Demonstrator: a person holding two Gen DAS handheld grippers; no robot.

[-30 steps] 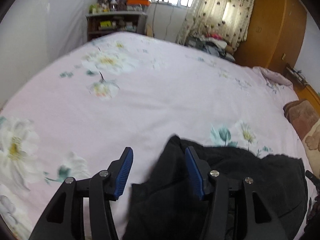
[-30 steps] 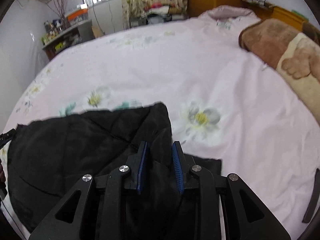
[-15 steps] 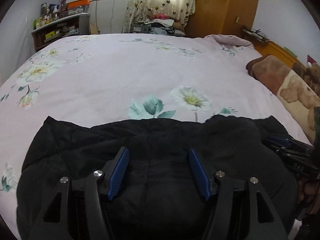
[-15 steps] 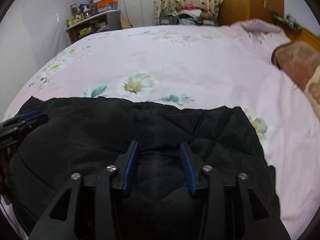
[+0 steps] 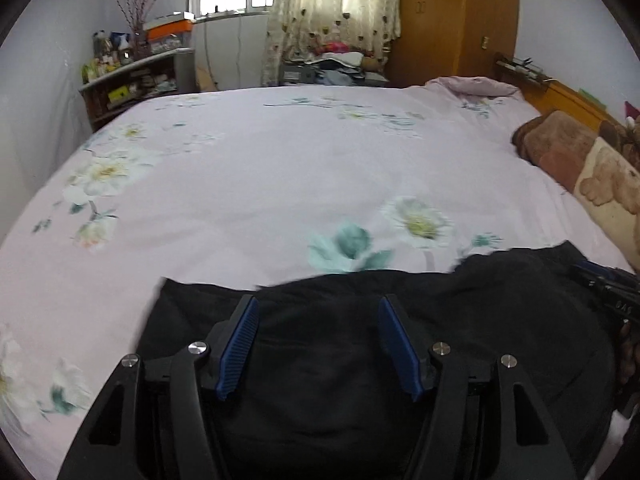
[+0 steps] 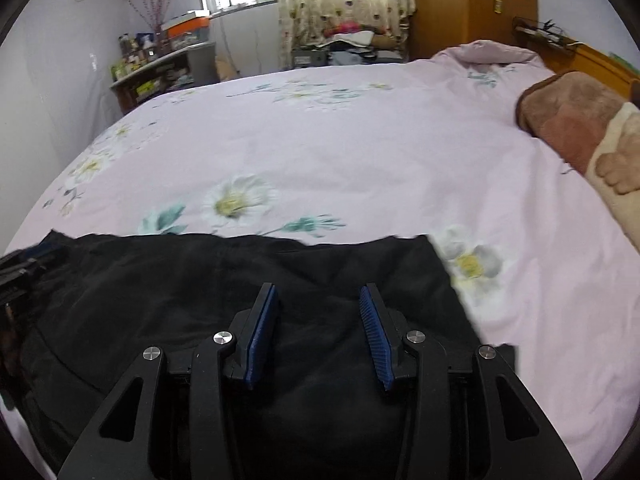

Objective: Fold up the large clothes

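A large black padded garment (image 5: pixel 480 320) lies in a folded bundle at the near edge of the bed; it also shows in the right wrist view (image 6: pixel 180 280). My left gripper (image 5: pixel 318 306) hovers over the garment's left part with its blue-padded jaws wide apart and empty. My right gripper (image 6: pixel 318 294) hovers over the right part, jaws apart and empty. The right gripper's tip shows at the right edge of the left wrist view (image 5: pixel 608 284); the left gripper's tip shows at the left edge of the right wrist view (image 6: pixel 24 264).
The bed (image 5: pixel 280 168) has a pink floral sheet. A brown and cream bear blanket (image 5: pixel 580 160) lies along its right side. A cluttered shelf (image 5: pixel 128 80), curtained window and wooden wardrobe (image 5: pixel 452 20) stand beyond the far edge.
My right gripper has opened and let go of the garment. Both grippers have swung to face across the bed and pulled back over the bundle, which now lies flatter.
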